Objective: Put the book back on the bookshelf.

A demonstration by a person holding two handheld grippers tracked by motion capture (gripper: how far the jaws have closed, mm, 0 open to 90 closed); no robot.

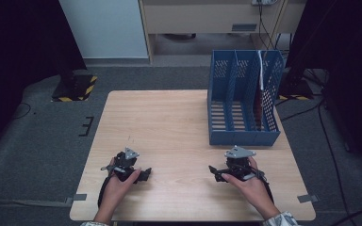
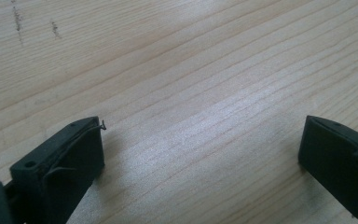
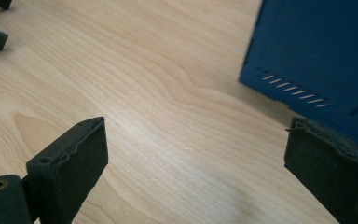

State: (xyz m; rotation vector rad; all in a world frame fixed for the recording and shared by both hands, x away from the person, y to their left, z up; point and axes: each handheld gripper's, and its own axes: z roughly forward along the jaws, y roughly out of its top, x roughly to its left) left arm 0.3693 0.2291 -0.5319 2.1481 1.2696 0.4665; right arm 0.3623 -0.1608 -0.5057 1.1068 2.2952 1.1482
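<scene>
Both hands rest on pale wooden table [image 1: 169,117]; left gripper [image 1: 141,175] and right gripper [image 1: 215,172] spread, empty, seemingly parked. Blue slotted plastic file rack [image 1: 242,101] stands far right, reddish folder [image 1: 260,101] inside.

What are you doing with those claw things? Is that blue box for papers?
A person rests a left gripper and a right gripper on a wooden table, one in each hand. Both are open and hold nothing. The blue file rack stands at the far right, with something thin and dark upright in its right slot. Nothing is being handled.
</scene>
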